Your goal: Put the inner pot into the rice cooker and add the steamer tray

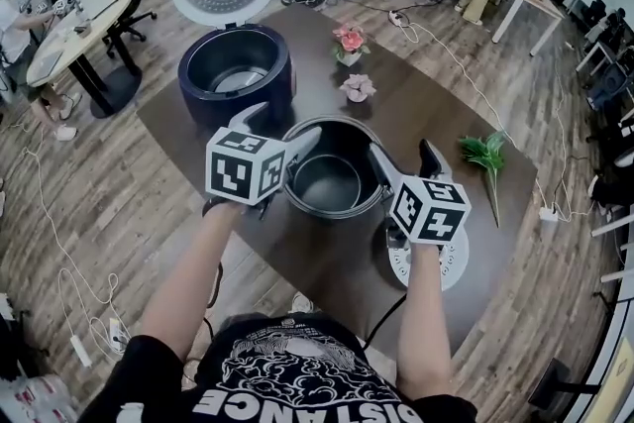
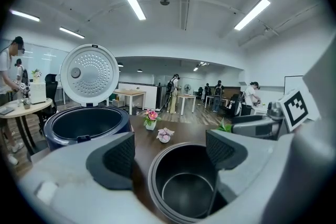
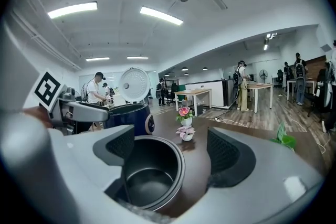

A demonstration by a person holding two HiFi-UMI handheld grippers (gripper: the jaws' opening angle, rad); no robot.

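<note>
Inner pot (image 1: pixel 329 183) sits between left gripper (image 1: pixel 277 130) and right gripper (image 1: pixel 406 159), both released; shirt (image 1: pixel 297 373) reads "ISTANCE".

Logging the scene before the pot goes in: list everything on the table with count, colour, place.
rice cooker: one, dark blue, white lid open, table's far left
inner pot: one, dark grey, table centre
steamer tray: one, white, table's near right
potted flowers: two, pink, beyond the inner pot
leafy sprig: one, green, table's right
table: one, dark brown
left tool: one, grey, open, at the pot's left rim
right tool: one, grey, open, at the pot's right rim
</note>
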